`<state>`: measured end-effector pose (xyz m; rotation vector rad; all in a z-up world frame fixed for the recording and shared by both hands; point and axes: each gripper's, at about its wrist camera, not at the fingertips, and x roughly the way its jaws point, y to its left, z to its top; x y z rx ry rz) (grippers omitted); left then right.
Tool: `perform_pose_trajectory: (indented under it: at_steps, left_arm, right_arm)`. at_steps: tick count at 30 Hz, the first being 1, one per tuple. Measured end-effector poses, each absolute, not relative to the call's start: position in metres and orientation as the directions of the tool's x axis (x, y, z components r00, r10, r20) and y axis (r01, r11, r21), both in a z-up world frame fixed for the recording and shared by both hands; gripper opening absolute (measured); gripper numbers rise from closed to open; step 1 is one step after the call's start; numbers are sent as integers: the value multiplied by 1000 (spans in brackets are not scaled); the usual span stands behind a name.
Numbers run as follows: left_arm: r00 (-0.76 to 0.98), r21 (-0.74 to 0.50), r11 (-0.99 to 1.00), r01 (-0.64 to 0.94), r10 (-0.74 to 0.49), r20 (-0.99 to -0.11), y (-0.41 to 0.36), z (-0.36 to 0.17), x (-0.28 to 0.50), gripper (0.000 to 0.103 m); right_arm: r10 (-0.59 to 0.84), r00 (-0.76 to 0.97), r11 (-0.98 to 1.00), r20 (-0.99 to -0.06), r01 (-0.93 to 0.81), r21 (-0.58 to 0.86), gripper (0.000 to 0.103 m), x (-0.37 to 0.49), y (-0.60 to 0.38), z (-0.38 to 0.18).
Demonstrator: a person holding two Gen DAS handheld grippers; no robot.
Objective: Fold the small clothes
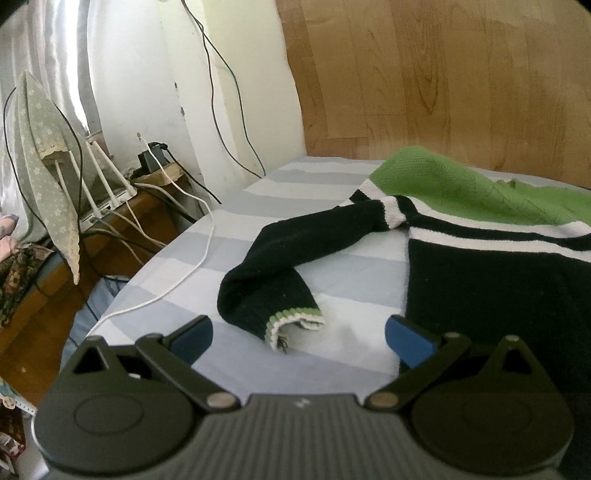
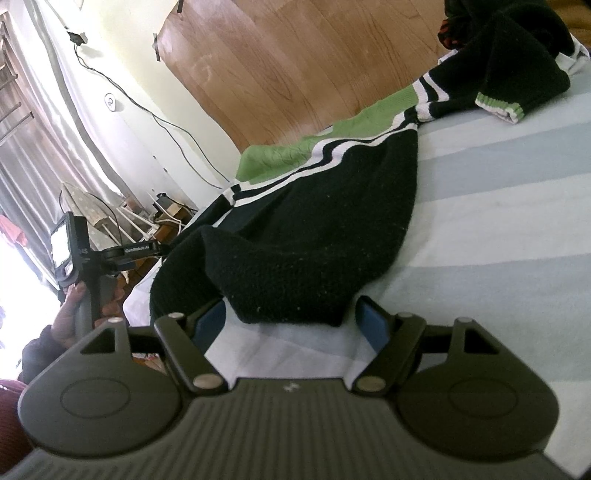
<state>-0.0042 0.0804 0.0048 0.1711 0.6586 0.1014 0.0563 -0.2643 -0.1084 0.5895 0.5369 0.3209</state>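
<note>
A small knitted sweater (image 1: 498, 288), black with white stripes and a green top, lies flat on the striped bed sheet (image 1: 295, 192). Its left sleeve (image 1: 280, 266) bends toward me and ends in a green-and-white cuff (image 1: 295, 321). My left gripper (image 1: 297, 328) is open, the cuff lying just ahead between its blue pads (image 1: 406, 339) without touching them. In the right wrist view, the sweater's (image 2: 314, 221) black bottom corner lies between the blue pads (image 2: 371, 321) of my open right gripper (image 2: 291, 306). The other sleeve's cuff (image 2: 498, 105) rests far right.
A wooden headboard (image 1: 443, 74) backs the bed. A white cable (image 1: 192, 266) trails over the bed's left edge from a bedside table (image 1: 147, 206) holding a router and wires. A hand (image 2: 74, 306) holds the left gripper's handle. More dark clothing (image 2: 461, 22) lies by the headboard.
</note>
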Motion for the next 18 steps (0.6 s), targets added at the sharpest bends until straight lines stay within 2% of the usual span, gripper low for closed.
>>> perform_pose_trajectory:
  at_steps: [18]
  left_arm:
    - [788, 195, 980, -41, 152, -597, 78, 6, -4, 103]
  right_arm:
    - [431, 817, 788, -383, -134, 601, 80, 56, -264, -109]
